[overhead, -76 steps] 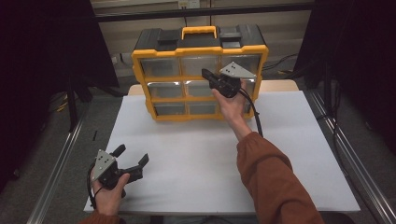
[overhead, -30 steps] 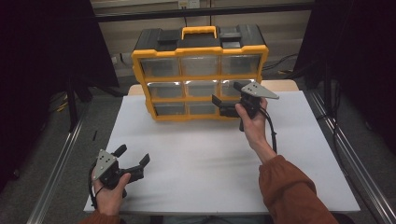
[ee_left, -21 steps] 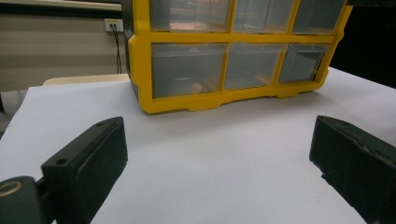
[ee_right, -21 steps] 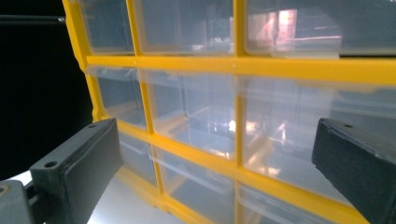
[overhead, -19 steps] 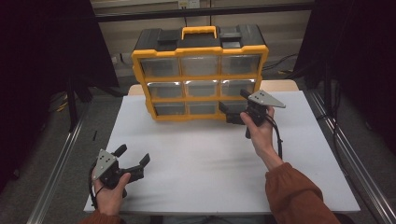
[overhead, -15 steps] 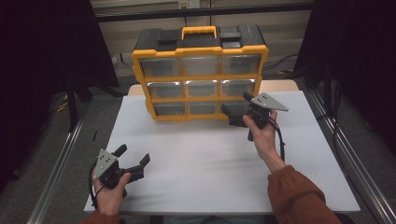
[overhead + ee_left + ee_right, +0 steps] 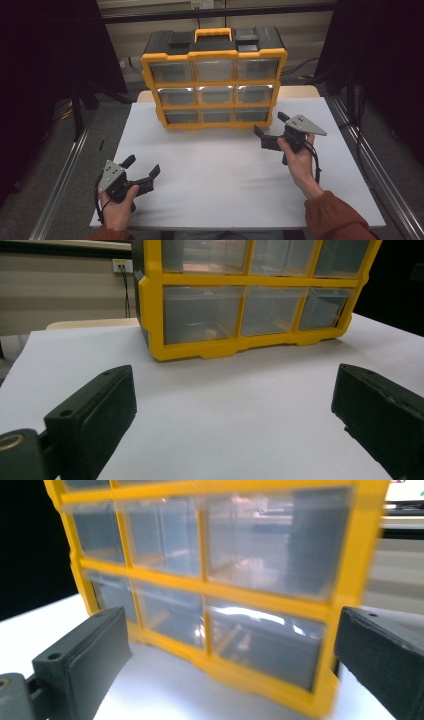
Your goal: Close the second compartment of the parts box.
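While my left gripper (image 7: 144,173) sits low at the near-left corner of the white table (image 7: 215,175), exactly where it was two and a half seconds ago, its jaws spread wide and holding nothing, I leave it parked. From its own view the jaws frame bare tabletop, with the yellow drawer organizer (image 7: 240,300) well ahead of them.

Moving to the middle: the organizer (image 7: 215,80) stands upright at the far edge of the table, handle on top, three rows of three clear drawers facing me. As far as I can tell every drawer front sits flush with the yellow frame (nothing is pulled out), and it has not shifted between frames.

What has changed is on the right. Two and a half seconds ago my right gripper (image 7: 272,131) was up against the middle row, at the right-hand drawer; over the last second it has dropped and backed off to the right, and now it hovers just above the table, near the organizer's lower right corner but apart from it. Its jaws are spread and empty. Its own view looks closely at the bottom-right drawer (image 7: 265,645), slightly blurred, so I judge the hand is in motion.

I read this as a retreat from the middle drawer and a re-aim at the bottom row. No drawer is gripped yet; the next move would need the jaws brought level with that drawer's front lip before closing.
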The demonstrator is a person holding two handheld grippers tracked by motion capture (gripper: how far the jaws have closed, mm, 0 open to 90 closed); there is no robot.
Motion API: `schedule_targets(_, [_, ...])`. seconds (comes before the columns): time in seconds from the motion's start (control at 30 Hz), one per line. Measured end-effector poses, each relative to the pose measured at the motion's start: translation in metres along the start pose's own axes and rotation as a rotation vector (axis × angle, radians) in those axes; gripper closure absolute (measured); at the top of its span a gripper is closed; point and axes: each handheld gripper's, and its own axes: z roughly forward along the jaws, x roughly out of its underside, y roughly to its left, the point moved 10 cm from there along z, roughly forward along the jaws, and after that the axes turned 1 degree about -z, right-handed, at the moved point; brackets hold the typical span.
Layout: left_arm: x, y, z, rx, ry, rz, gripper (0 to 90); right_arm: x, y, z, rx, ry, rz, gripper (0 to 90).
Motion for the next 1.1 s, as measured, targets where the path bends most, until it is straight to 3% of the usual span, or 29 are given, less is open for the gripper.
schedule_targets(0.33, [-0.001, -0.001, -0.001, -0.004, -0.017, -0.021, 4.3, 0.01, -0.018, -0.048, 0.054, -0.009, 0.004, 1.0])
schedule_targets(0.5, [-0.001, -0.002, -0.003, -0.009, -0.013, -0.015, 4.4, 0.018, -0.023, -0.069, 0.065, -0.001, 0.013, 1.0])
schedule_targets(0.57, [-0.001, -0.001, -0.006, -0.023, -0.005, 0.006, 4.3, 0.021, -0.026, -0.077, 0.079, 0.002, 0.001, 1.0])
schedule_targets(0.73, [-0.001, -0.004, -0.005, -0.009, -0.014, -0.004, 4.3, 0.031, -0.028, -0.096, 0.086, 0.015, -0.01, 1.0])
schedule_targets(0.8, [-0.001, -0.006, -0.005, -0.009, -0.013, -0.009, 4.3, 0.031, -0.031, -0.105, 0.104, 0.008, -0.029, 1.2])
schedule_targets(0.9, [-0.002, -0.006, -0.006, -0.022, -0.016, -0.015, 4.3, 0.031, -0.034, -0.114, 0.112, -0.007, -0.019, 1.4])
schedule_targets(0.93, [-0.001, -0.005, -0.006, -0.025, -0.006, -0.009, 4.3, 0.036, -0.037, -0.121, 0.138, -0.001, -0.017, 2.1])
schedule_targets(1.1, [-0.002, -0.007, -0.005, -0.02, -0.012, -0.012, 4.2, 0.042, -0.039, -0.119, 0.142, 0.017, -0.011, 2.3])
